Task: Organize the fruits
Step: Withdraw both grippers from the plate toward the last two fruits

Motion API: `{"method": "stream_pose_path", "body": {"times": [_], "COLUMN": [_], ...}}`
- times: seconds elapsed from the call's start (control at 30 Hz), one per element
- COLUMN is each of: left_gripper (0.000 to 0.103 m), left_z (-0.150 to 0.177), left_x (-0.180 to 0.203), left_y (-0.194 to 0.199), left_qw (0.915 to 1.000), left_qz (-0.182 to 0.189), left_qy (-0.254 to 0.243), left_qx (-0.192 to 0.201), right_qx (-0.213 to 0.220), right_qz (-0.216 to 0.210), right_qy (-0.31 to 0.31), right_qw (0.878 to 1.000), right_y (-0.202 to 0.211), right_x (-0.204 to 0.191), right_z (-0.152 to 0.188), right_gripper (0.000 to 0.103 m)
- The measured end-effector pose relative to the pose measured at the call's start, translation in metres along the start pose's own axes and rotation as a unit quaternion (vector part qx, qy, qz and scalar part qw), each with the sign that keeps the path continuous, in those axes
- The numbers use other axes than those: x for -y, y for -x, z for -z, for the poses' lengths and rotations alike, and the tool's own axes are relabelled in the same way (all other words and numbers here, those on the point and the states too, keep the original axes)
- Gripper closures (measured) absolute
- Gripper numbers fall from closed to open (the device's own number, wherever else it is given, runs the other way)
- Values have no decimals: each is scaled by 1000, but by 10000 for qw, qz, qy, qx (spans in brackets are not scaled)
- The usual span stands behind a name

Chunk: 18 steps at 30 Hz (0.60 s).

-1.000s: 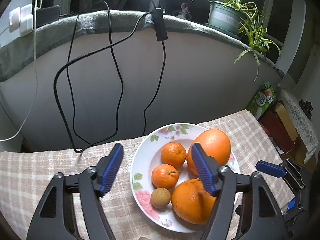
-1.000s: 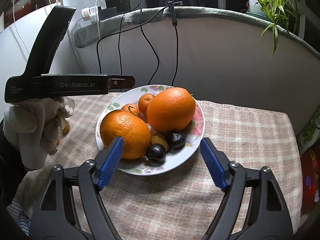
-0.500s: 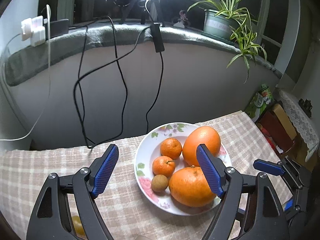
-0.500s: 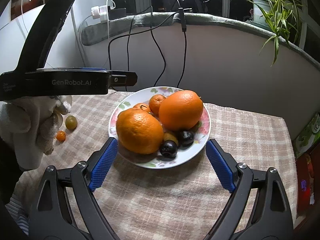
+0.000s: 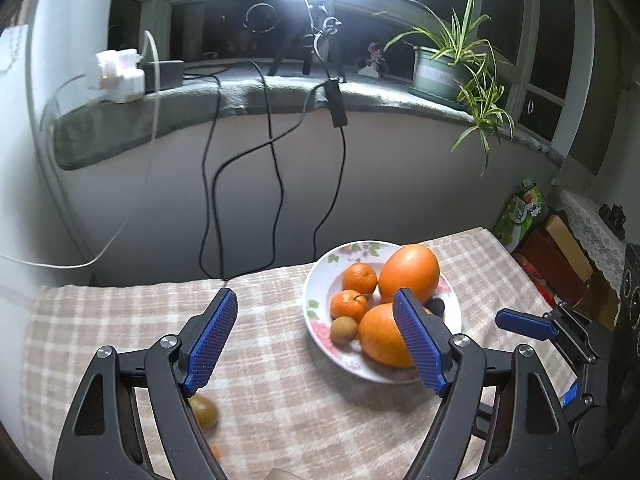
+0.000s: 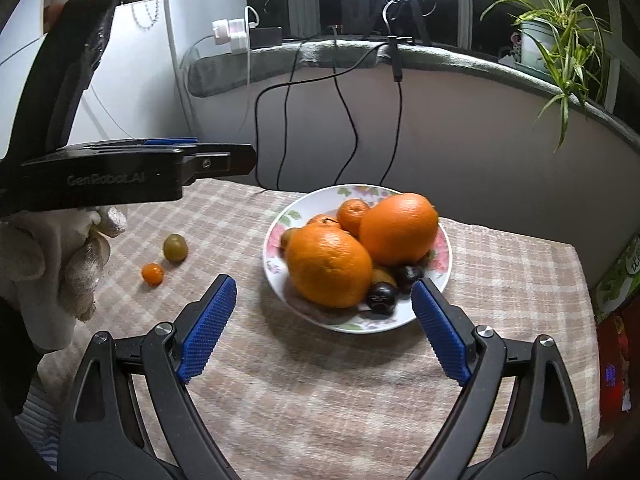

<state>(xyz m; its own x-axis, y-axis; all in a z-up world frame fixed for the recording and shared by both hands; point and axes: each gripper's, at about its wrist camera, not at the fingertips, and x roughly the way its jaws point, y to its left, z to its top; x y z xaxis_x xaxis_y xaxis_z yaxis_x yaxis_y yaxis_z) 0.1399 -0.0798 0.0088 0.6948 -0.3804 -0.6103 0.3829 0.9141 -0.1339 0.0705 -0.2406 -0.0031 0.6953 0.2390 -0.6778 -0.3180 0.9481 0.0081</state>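
Observation:
A flowered white plate (image 5: 316, 308) (image 6: 400, 320) on the checked cloth holds two large oranges (image 6: 328, 268) (image 6: 398, 230), two mandarins (image 5: 359, 278) (image 5: 348, 305), a small brown fruit (image 5: 343, 330) and two dark plums (image 6: 382, 298). A greenish fruit (image 6: 175, 247) (image 5: 204, 412) and a tiny orange fruit (image 6: 153, 273) lie loose on the cloth left of the plate. My left gripper (image 5: 314, 294) hangs open above the cloth beside the plate's left rim. My right gripper (image 6: 323, 282) is open in front of the plate. Neither holds anything.
A person's gloved hand (image 6: 60, 264) holds the left gripper's body (image 6: 120, 178). Black cables (image 5: 272, 184) hang down the wall behind the table. A potted plant (image 5: 440, 72) and power strip (image 5: 120, 76) sit on the sill. Boxes (image 5: 556, 256) stand off the right edge.
Both grippers have drawn back and up from the plate, which now looks smaller. The loose fruits on the left have come into view. Both jaws stand slightly wider.

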Motion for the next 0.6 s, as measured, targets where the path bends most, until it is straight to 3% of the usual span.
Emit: {"method": "stream_pose_path", "body": {"times": [0.6], "left_gripper": [23], "left_z": [56], "left_x": [-67], "left_y": [53], "left_qw": [9971], "left_qz": [-545], "left_qy": [517], "left_qx": [110], "right_qx": [-243], "right_qz": [-562], "right_qy": [194], "right_qw": [9979], "right_y": [-19], "right_x": [-37], "right_z": [-9], "right_gripper": [11]}}
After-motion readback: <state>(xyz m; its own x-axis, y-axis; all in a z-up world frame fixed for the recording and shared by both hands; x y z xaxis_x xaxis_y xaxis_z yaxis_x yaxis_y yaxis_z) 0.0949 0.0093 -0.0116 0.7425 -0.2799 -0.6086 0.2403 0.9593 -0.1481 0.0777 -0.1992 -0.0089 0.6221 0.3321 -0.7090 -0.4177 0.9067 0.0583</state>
